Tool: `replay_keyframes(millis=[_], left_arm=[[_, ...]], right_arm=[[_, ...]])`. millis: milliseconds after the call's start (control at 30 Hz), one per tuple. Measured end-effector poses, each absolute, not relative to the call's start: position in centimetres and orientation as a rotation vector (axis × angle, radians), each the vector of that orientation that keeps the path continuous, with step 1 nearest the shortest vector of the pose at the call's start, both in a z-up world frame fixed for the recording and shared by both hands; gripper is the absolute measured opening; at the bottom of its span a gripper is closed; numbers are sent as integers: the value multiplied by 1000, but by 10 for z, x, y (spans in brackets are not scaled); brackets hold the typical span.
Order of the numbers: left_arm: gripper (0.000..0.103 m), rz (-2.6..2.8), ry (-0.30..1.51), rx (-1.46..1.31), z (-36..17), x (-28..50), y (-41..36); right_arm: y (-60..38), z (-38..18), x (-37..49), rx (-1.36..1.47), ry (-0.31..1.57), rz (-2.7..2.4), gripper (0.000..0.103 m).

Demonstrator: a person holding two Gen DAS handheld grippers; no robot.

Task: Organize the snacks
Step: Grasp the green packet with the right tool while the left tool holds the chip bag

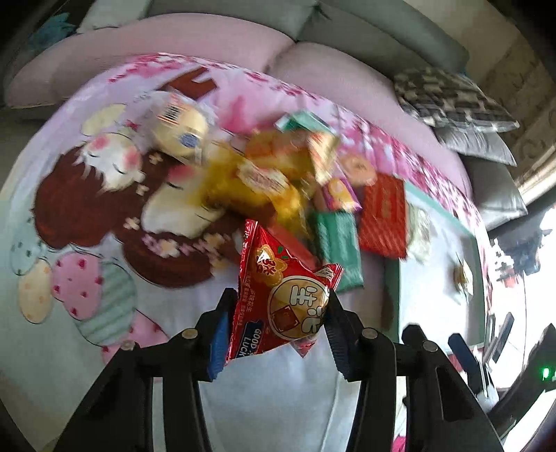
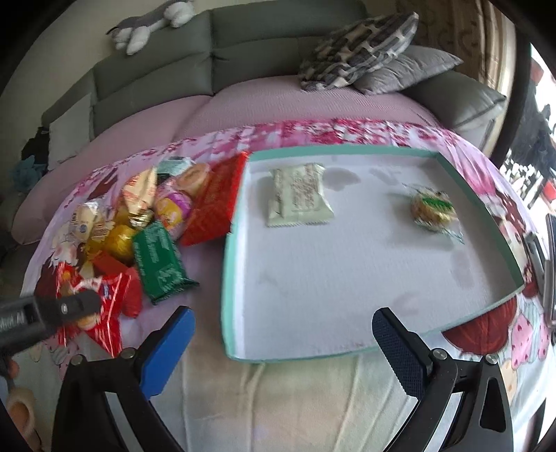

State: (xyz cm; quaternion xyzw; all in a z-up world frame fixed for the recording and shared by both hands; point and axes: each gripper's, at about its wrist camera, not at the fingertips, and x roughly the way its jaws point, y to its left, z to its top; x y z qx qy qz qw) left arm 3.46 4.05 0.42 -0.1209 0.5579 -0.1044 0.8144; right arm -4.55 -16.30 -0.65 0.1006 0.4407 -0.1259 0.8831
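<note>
My left gripper [image 1: 278, 313] is shut on a red snack packet [image 1: 281, 295] with a gold circle, held above the cartoon-print blanket. It also shows in the right wrist view [image 2: 104, 295], at the left, with the left gripper over it. Behind it lies a pile of snacks [image 1: 278, 174]: yellow, green and red packets. My right gripper [image 2: 283, 328] is open and empty, just in front of the near edge of a shallow teal-rimmed white tray [image 2: 229, 278]. In the tray lie a pale green packet [image 2: 299, 194] and a small round wrapped snack [image 2: 432, 208].
The blanket [image 1: 87, 208] covers a pink-cushioned sofa. Grey and patterned pillows [image 2: 361, 52] lie at the back right. A plush toy [image 2: 149, 24] sits on the sofa back. The green packet [image 2: 160, 264] lies close to the tray's left wall.
</note>
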Motion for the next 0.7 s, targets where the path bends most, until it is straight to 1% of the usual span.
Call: replay_keyframes(millis=[100,167,233,300,333,400,467,500,567,700], left_arm=[[50,-169,1179,-299,10,46,57],[50,-136,1170,-308,12,51,63],[50,-105,1162,-315,15,57,69],[50,-91,1164,-341,17,64,78],[50,-81,1168,-360,17,70,83],[50,-63,1177,-381,16,80,88],[50,-50,1187,-415,16,92,92],[50,-45,1191,-431,15,98,95],[50,-39,1192,-445,14,107,96],[50,-44,1199,-450,8,113,95]], right_arm=[[-150,0,-38,172,896,-215,102],[-142,3,-33,157,887,-187,94],[-134,6,-25,144,884,-156,93],[-125,8,-17,135,884,-120,88],[-123,7,-13,136,889,-104,84],[-116,6,-3,138,906,-76,82],[-112,2,6,125,923,-60,72],[-108,0,12,118,938,-55,70],[-102,-5,22,106,962,-38,63],[-89,-13,41,77,1001,1,59]])
